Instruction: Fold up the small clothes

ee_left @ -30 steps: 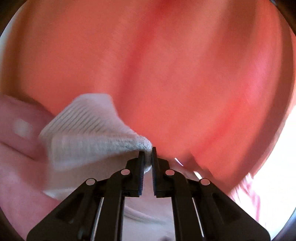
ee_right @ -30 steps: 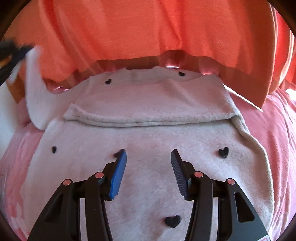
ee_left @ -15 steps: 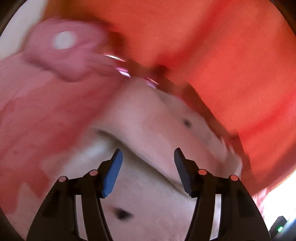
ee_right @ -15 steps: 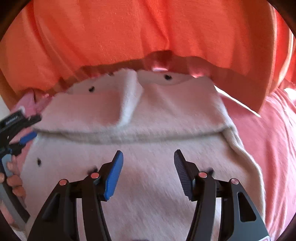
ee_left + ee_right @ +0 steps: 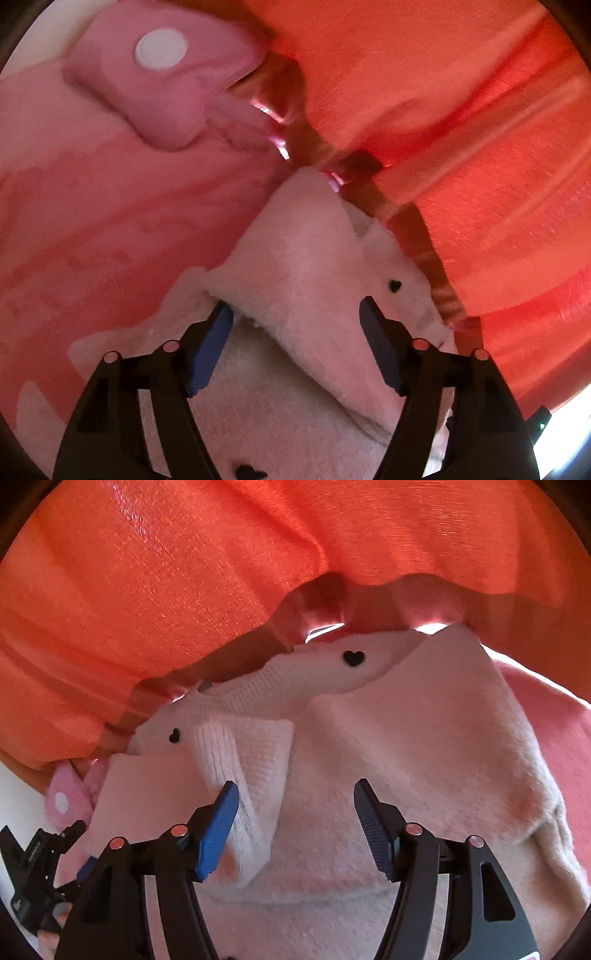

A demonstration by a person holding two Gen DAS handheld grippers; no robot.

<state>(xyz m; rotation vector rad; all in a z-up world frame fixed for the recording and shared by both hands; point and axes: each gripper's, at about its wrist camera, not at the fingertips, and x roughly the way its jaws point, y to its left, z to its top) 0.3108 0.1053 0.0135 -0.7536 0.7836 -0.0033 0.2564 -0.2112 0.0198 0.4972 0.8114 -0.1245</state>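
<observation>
A small pale pink fuzzy sweater with black hearts [image 5: 388, 746] lies on a pink bed cover, both sleeves folded in over its chest. The left sleeve's ribbed cuff [image 5: 229, 753] lies across the middle. In the left wrist view the sweater [image 5: 303, 266] shows a folded sleeve running between my fingers. My left gripper [image 5: 295, 317] is open and empty, low over that folded sleeve. My right gripper [image 5: 295, 797] is open and empty just above the sweater's chest. The left gripper's body [image 5: 33, 867] shows at the lower left of the right wrist view.
An orange curtain [image 5: 184, 572] hangs behind the bed and over the sweater's far edge. A pink plush item with a white dot [image 5: 162, 66] lies at the far left, also in the right wrist view [image 5: 66, 797]. The pink patterned bed cover [image 5: 92, 221] spreads to the left.
My left gripper let go of the ribbed cuff and opened; the left sleeve now lies folded over the chest. Both grippers have moved closer over the sweater.
</observation>
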